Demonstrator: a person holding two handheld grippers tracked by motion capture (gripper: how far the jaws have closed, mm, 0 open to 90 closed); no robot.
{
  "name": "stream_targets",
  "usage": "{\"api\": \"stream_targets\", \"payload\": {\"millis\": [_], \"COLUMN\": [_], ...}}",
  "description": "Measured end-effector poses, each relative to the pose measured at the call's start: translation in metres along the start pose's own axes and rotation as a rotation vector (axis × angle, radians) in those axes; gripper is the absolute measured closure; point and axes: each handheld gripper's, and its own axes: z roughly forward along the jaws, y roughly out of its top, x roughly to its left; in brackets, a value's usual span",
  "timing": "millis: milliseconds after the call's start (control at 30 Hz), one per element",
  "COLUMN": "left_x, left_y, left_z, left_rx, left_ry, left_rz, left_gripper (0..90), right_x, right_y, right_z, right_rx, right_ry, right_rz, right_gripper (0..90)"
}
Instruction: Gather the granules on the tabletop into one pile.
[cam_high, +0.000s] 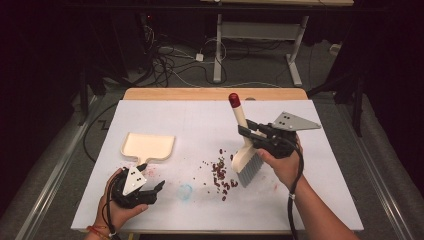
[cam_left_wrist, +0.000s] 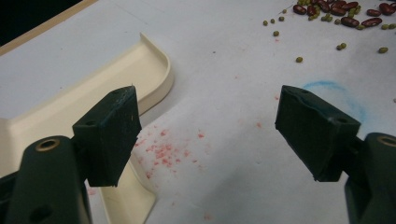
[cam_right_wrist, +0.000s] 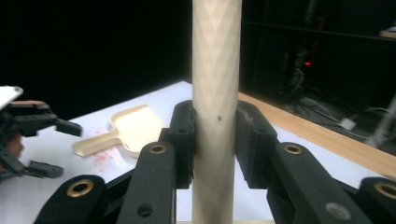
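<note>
The right tongs (cam_high: 257, 136) are clenched on the brush (cam_high: 245, 150), their pads pressing both sides of its cream handle (cam_right_wrist: 216, 93). The brush stands nearly upright, its red-capped end up and leaning a little away from the person, its pale bristles (cam_high: 248, 169) down at the desk (cam_high: 310, 200).

Take the beans (cam_high: 220, 175) as the landmark. They lie scattered in a loose dark-red patch near the middle of the white desk, with small green ones (cam_left_wrist: 299, 59) mixed in at its edge. The bristles sit just right of the beans, at the fringe of the patch; whether they touch any bean I cannot tell. The dustpan (cam_high: 148, 146) lies flat well left of the beans, its mouth turned away from the person and its short handle pointing back toward them.

The left tongs (cam_high: 152, 192) are released, jaws wide apart with nothing between them, resting low to the left of the beans and just on the near side of the dustpan's handle. A faint blue ring (cam_high: 185, 191) marks the desk between the left tongs and the beans, and pink specks (cam_left_wrist: 163, 151) dot the surface by the dustpan.
</note>
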Motion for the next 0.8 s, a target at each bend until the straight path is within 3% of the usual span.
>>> {"api": "stream_targets", "payload": {"millis": [133, 300, 567, 800], "left_x": [0.000, 0.001, 0.001, 0.006], "left_y": [-0.001, -0.001, -0.002, -0.006], "left_z": [0.000, -0.002, -0.005, -0.013], "left_rx": [0.004, -0.003, -0.010, -0.027], "left_ry": [-0.001, -0.001, 0.000, 0.016], "left_rz": [0.005, 0.006, 0.008, -0.005], "left_gripper": [21.1, 21.1, 21.1, 21.1], "right_x": [0.011, 0.026, 0.049, 0.060], "right_y": [0.001, 0.004, 0.009, 0.004], "right_z": [0.023, 0.053, 0.099, 0.139], "right_rx": [0.000, 0.005, -0.005, -0.001], "right_ry": [0.066, 0.145, 0.224, 0.349], "right_rz": [-0.042, -0.061, -0.112, -0.108], "right_gripper": [70.4, 70.4, 70.4, 70.4]}}
